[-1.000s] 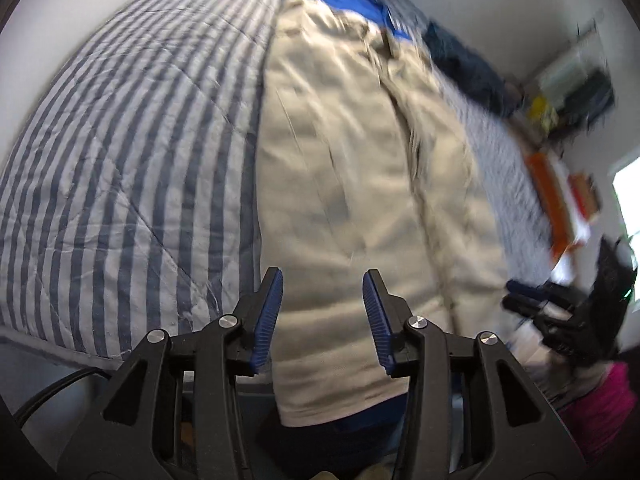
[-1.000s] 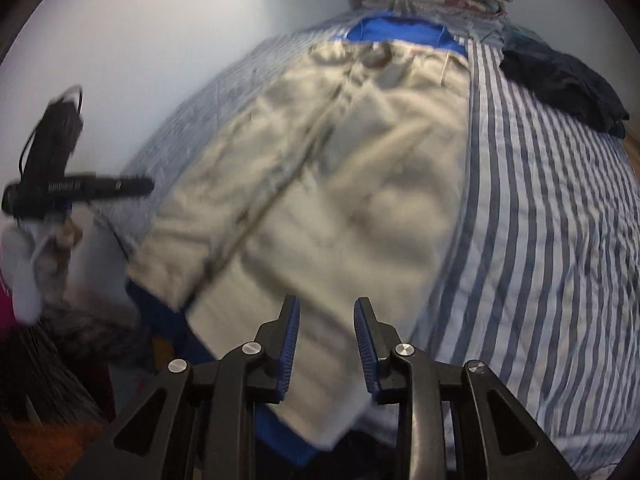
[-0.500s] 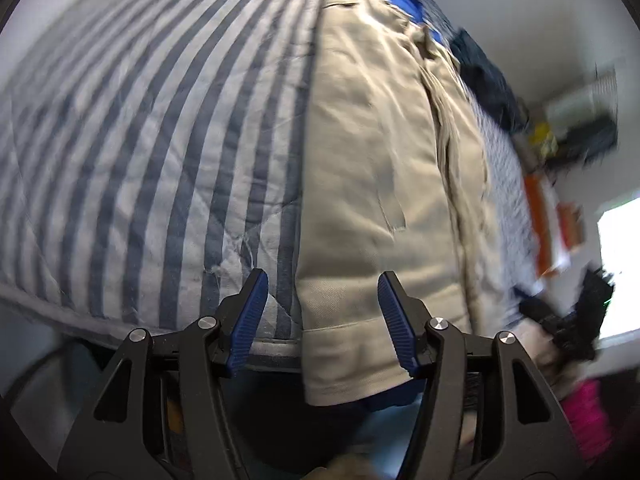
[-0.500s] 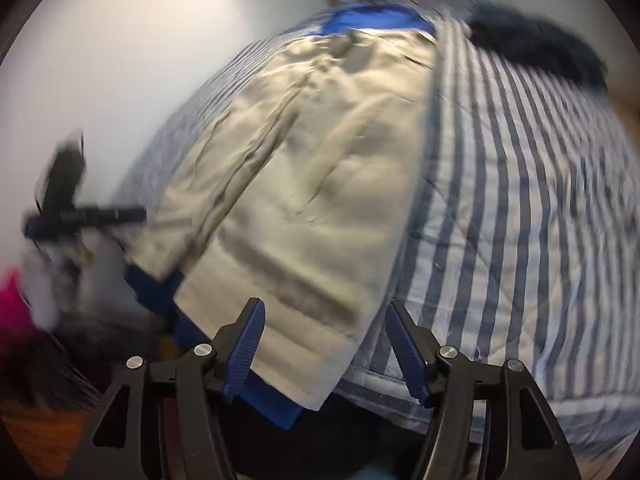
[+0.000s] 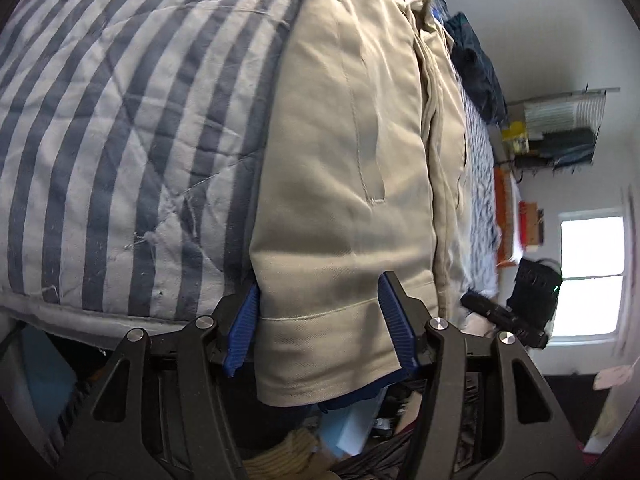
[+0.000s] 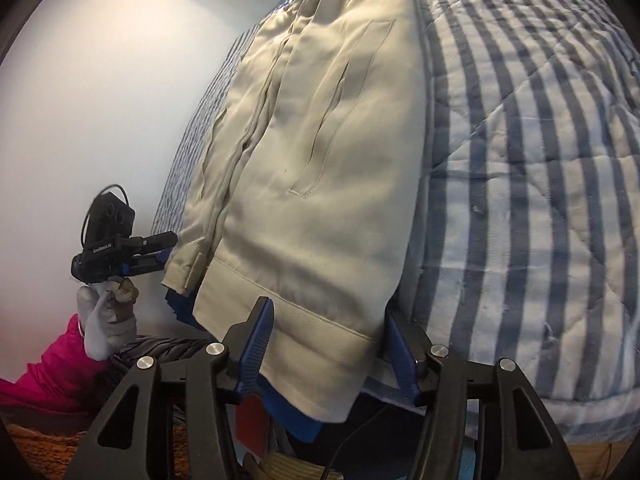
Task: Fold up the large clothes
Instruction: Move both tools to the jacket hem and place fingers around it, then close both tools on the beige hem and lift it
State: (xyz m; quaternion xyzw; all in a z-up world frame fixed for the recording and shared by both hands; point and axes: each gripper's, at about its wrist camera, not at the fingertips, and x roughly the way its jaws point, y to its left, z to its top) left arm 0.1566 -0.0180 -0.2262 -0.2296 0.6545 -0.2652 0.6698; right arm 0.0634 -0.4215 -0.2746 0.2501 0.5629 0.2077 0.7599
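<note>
2 wrist views, close, angled down; share jacket hem (image 5: 320, 344).

Both the left gripper (image 5: 318, 322) and right gripper (image 6: 326, 348) angle downward, jaws parted.

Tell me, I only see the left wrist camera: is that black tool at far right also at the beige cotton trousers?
Observer: Yes. The right gripper straddles the other leg's hem of the beige cotton trousers; its jaws have just been closing slightly, hem between them, not yet pinching.
Operator: Who's working these tools?
Observer: A person: I see a pale-gloved hand and a pink sleeve.
Operator: And behind that hand?
Observer: A plain white wall.
</note>
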